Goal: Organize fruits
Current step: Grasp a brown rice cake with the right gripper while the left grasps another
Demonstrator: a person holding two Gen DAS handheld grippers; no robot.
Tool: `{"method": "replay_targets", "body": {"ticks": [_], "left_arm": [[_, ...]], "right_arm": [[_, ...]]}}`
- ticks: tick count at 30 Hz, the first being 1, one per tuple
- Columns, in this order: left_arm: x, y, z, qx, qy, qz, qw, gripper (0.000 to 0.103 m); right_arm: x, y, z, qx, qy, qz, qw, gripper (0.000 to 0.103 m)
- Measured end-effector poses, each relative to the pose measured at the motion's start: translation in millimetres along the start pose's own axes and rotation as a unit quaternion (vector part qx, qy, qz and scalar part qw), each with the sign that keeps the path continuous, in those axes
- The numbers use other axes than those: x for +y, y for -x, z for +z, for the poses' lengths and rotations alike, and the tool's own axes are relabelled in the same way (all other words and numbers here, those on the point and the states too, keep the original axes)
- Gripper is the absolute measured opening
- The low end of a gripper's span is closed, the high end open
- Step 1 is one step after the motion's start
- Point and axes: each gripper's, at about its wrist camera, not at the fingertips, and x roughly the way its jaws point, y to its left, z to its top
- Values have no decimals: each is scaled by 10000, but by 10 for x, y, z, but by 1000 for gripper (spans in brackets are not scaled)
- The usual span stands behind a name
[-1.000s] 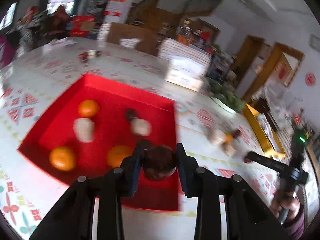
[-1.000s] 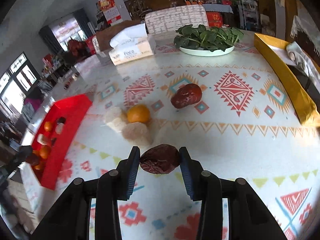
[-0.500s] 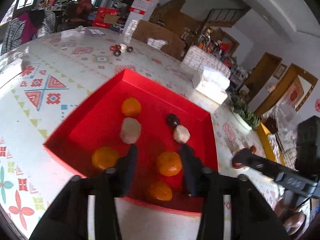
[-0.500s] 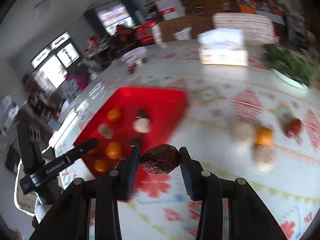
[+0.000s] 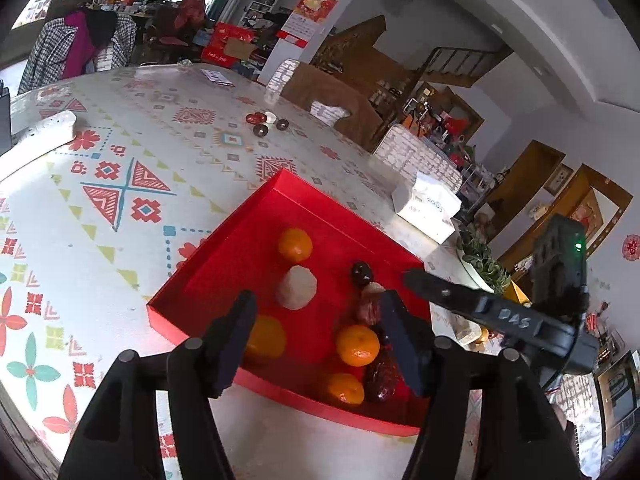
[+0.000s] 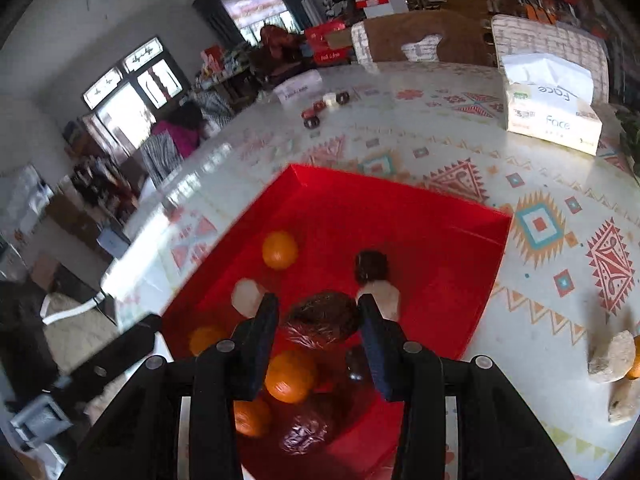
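Observation:
A red tray (image 5: 232, 248) holds several oranges, such as one orange (image 5: 357, 345), pale lumps and dark dates. My left gripper (image 5: 320, 340) hovers over the tray's near edge, its jaws opening with nothing between them. A dark red date (image 5: 380, 378) lies in the tray by its right finger. My right gripper (image 6: 320, 322) is shut on another wrinkled dark red date (image 6: 324, 318), held above the red tray (image 6: 420, 232). In the left wrist view the right gripper (image 5: 404, 280) reaches in from the right over the tray.
On the patterned tablecloth right of the tray lie pale lumps (image 6: 610, 358) and an orange (image 6: 635, 364). A tissue box (image 6: 554, 120) stands at the back right, and small wheel-like items (image 6: 320, 110) lie at the back. A bowl of greens (image 5: 482, 264) stands beyond the tray.
My left gripper has opened and let its date drop into the tray. My right gripper has carried its date from the open table to above the tray.

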Motion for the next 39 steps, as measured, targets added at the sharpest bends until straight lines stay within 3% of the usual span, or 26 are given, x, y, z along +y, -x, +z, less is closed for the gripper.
{"method": "replay_targets", "body": {"ticks": [8,12,13,17,22,29,35,39], "left_arm": [[-153,-8,-26,62,-140,-107,9998,64],[-276,44,-51,0,-261,-141,9996,74],[-314,55,-61,-29,-315,-148,9994,74],[-499,64,-119,-88,-476,-305,9984,82],[-791,-75,-224,145,-607,-604,9962,82],[-1214,-247,-419,497,-981,-683,9916,82],[-1403,-247,-461,539,-1260,-523,9892,82],[-1553,-367,-440,558,-1454,-438,9868,82]], "right_arm": [[-337,496,-91,-347,-350,15,9988,49],[-564,901,-235,-671,-198,-452,9965,54],[-654,1002,-281,-671,-183,-629,9956,58],[-1049,1345,-418,-634,-497,-1302,9882,58],[-1547,1754,-606,-714,-919,-1927,9743,58],[-1621,1487,-738,-267,-541,-1729,9831,58],[-1671,1084,-723,-29,-387,-1646,9856,58],[-1580,918,-741,27,-107,-1929,9812,40]]}}
